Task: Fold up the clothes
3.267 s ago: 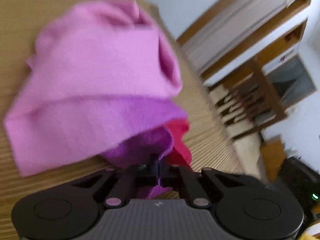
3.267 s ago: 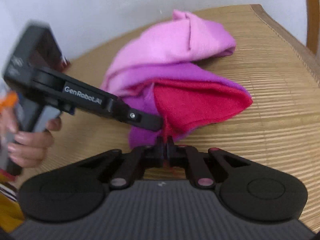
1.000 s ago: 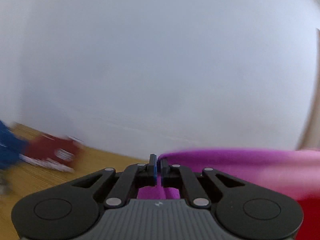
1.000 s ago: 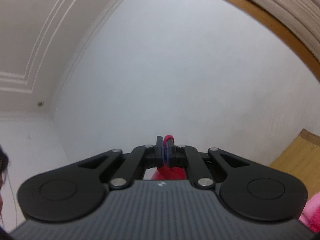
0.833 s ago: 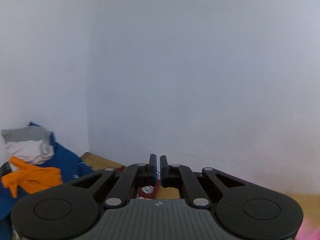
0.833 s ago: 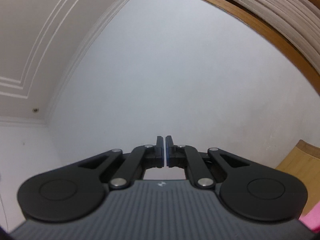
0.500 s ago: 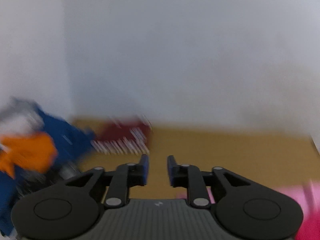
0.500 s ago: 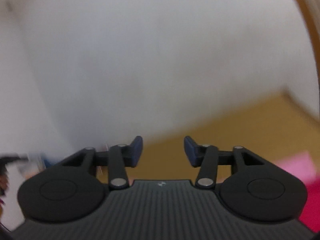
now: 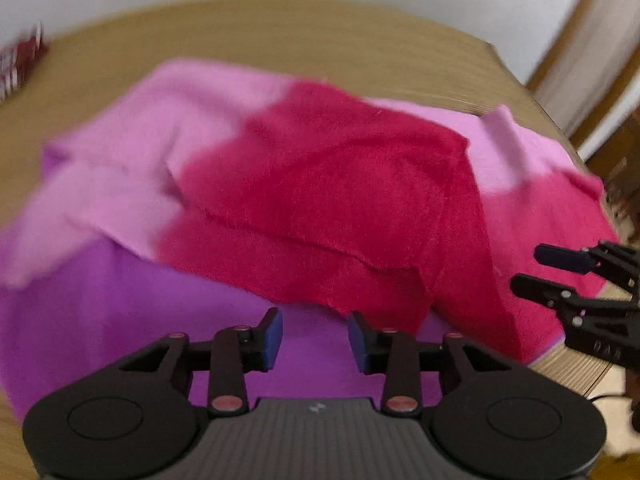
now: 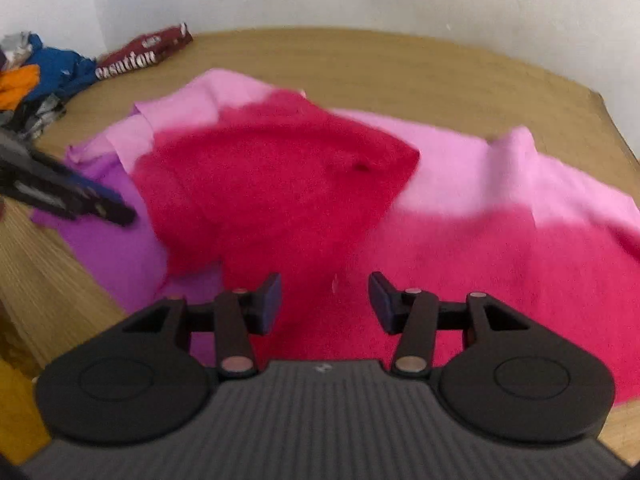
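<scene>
A fleecy garment in pink, red and purple [image 9: 312,184] lies spread on the wooden table [image 10: 384,68]. Both grippers hover over its near edge — left gripper [image 9: 314,340] just opening, right gripper [image 10: 324,300] apart, both empty.

left tongs [image 9: 314,338] apart, jaws just been opening, nothing between them, over purple part of pink-red-purple garment [image 9: 320,184] spread on wooden desk [image 9: 320,36]. right tongs [image 9: 532,270] at right edge.

Both grippers, shut on the garment [image 9: 320,184] a second ago, now hang empty over it; left gripper [image 9: 315,338] jaws have just opened further, right gripper [image 10: 324,300] jaws stand apart
</scene>
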Demonstrator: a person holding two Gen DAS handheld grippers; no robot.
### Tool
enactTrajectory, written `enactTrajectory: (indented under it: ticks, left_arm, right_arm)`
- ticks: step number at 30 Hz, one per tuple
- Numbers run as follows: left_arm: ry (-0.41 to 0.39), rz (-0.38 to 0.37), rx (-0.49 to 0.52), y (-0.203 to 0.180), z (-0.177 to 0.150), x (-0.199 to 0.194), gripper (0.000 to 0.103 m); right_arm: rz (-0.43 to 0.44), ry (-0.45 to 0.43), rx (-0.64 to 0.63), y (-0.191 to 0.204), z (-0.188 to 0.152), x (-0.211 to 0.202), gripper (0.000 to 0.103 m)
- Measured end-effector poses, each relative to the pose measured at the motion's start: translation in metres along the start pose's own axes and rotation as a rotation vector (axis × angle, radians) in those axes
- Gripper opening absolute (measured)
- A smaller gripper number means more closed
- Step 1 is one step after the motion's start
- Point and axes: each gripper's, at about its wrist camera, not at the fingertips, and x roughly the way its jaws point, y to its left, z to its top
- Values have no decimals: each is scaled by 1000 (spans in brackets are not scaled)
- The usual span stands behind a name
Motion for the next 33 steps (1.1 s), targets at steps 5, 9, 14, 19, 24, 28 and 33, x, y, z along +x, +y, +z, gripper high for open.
enactTrajectory:
  ticks: [5,9,14,19,24,28,33]
  left_arm:
    - [18,-68,-118,6,12,13,45]
    - [-1,-69,-186,2,11,24,45]
    - [-42,-34,-212,-6,15,30,25]
    - [-113,-10,-304,-6,18,19,2]
    - [-211,49,-315,-1,28,-17,2]
    - [-236,91,-332,2,25,-32,2]
    - [-240,178,-448,26,0,-52,2]
  right_arm:
    - [143,-17,-90,11,29,32,51]
    - [222,14,-199,24,38,60,52]
    - [272,37,-301,31,37,91,35]
    - [352,-7,-177,10,55,83,7]
    - [485,-120,137,-38,87,58,6]
    - [513,-215,283,-71,103,37,6]
    - [402,-391,497,-131,110,4,6]
